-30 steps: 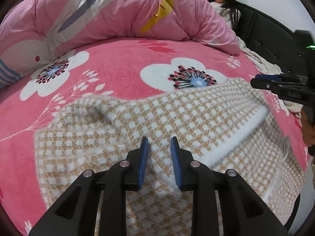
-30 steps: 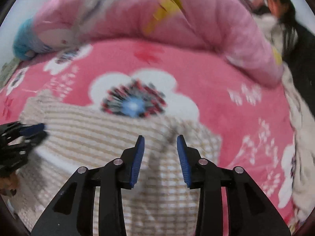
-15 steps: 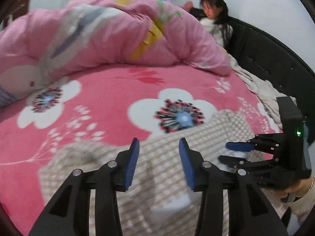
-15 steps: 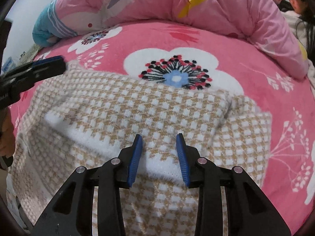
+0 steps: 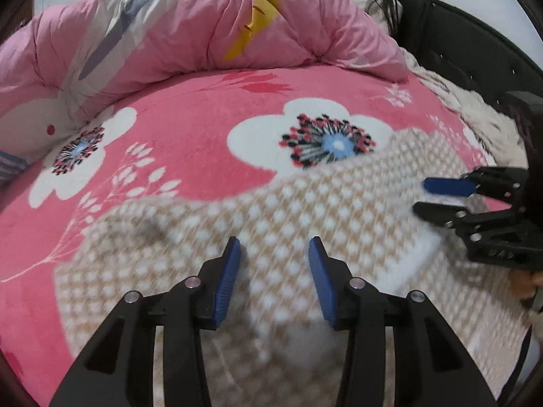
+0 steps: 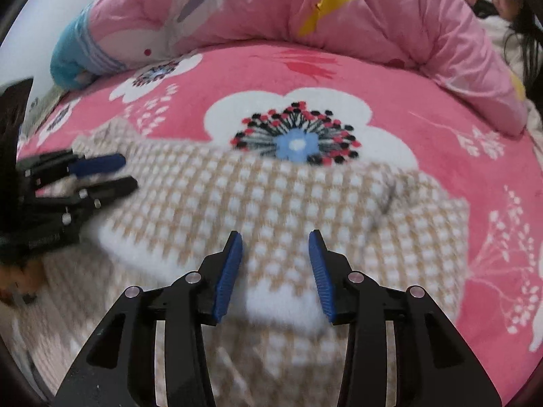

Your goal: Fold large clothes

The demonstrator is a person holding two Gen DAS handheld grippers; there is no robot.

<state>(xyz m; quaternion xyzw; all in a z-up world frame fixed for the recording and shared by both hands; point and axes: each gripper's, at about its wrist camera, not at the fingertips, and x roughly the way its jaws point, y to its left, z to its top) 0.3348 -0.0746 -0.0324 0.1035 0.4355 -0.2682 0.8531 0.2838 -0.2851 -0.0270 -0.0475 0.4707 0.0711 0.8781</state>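
I hold the left tool [image 5: 274, 276] and right tool [image 6: 275, 274] part-open, empty, over the checked garment [image 6: 271, 200]; a shallow pinch risks snagging the bed blanket [image 5: 203, 142].

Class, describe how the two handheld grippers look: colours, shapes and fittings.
Both the left gripper and the right gripper look alike: black angular frames with cut-out openings, silver round pivot pins, and two fingers lined with ribbed blue pads. No cables or sleeves show.

right gripper [image 6: 275, 268] jaws apart above checked knit garment [image 6: 271, 196] on pink floral blanket [image 6: 390, 78]; left gripper [image 6: 112, 176] at left.
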